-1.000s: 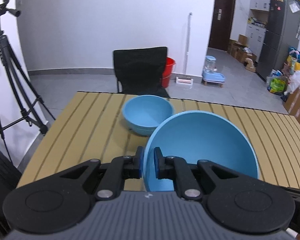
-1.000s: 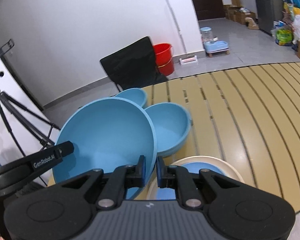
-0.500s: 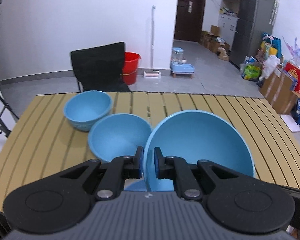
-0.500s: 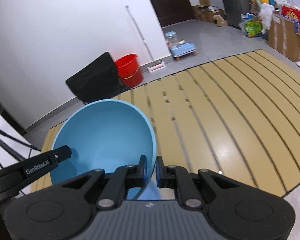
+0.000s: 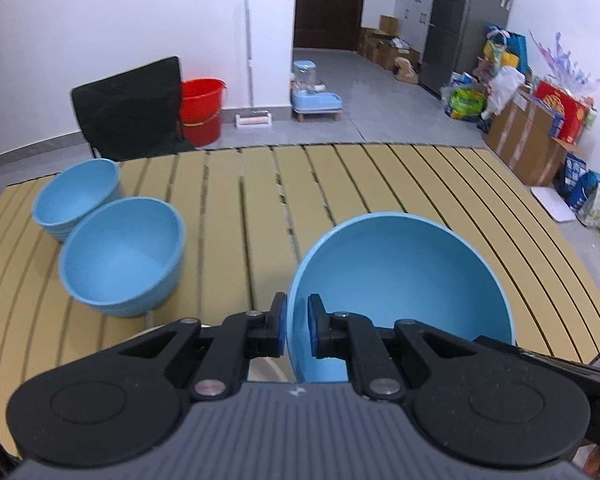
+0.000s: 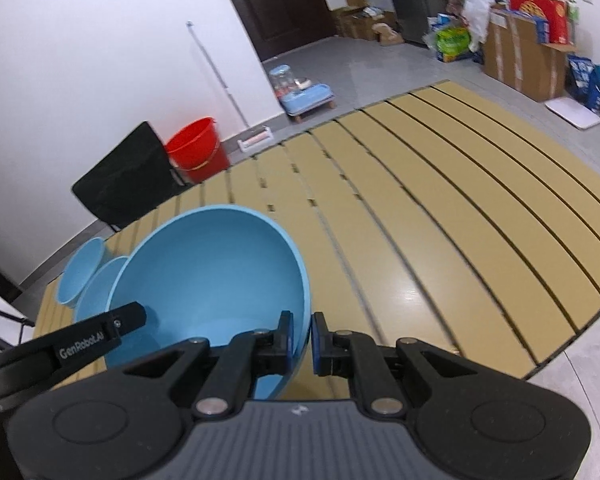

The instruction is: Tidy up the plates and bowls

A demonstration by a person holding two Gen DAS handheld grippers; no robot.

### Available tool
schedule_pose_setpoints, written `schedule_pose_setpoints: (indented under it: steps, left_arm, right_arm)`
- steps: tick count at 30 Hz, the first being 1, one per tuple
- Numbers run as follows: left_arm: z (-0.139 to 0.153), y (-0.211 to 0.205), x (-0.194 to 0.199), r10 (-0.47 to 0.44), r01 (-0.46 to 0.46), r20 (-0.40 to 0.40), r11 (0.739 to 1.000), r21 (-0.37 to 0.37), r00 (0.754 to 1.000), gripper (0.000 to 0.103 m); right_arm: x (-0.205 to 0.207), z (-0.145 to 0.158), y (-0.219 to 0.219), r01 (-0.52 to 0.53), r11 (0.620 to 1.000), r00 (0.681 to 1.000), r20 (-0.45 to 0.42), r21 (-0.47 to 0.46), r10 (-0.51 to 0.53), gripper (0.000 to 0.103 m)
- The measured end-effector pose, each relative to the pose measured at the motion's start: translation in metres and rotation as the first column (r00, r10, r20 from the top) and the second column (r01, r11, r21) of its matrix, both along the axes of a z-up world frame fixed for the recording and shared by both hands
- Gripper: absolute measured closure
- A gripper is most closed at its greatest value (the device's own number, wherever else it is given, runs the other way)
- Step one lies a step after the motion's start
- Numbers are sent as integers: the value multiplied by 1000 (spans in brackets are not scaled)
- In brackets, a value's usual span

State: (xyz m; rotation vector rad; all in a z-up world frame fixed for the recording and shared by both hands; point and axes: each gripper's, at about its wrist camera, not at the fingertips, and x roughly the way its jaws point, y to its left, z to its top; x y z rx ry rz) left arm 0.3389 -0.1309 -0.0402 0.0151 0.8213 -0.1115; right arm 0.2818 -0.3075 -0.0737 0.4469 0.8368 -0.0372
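A large blue bowl [image 5: 400, 276] hangs over the slatted table, held by both grippers. My left gripper [image 5: 297, 326] is shut on its left rim, and my right gripper [image 6: 301, 338] is shut on its right rim, where the same large blue bowl [image 6: 208, 272] fills the lower left of the right wrist view. Two smaller blue bowls stand at the table's left: a medium bowl [image 5: 122, 252] and a small bowl [image 5: 78, 196] behind it, touching. The left gripper's finger [image 6: 100, 330] shows against the big bowl in the right wrist view.
The tan slatted table [image 5: 340, 184] stretches right and far. A pale plate's edge [image 5: 260, 368] peeks out under the left gripper. Beyond the table stand a black chair [image 5: 132, 108], a red bucket [image 5: 202, 108] and cardboard boxes [image 5: 536, 140] at the right.
Both grippers have carried the large bowl to the right across the table and a little lower. The two smaller bowls and the plate have slid to the left of both views.
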Motion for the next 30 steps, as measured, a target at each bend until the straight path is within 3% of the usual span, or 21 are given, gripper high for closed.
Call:
schedule_pose_setpoints:
  steps: [14, 30]
  left_arm:
    - [-43, -50, 28, -78, 78, -81, 997, -2, 994, 92]
    - [-67, -85, 36, -156, 155, -122, 988, -19, 980, 92]
  right_arm:
    - [10, -35, -54, 91, 996, 996, -18, -15, -91, 94]
    - [7, -64, -98, 160, 987, 986, -42, -8, -160, 94]
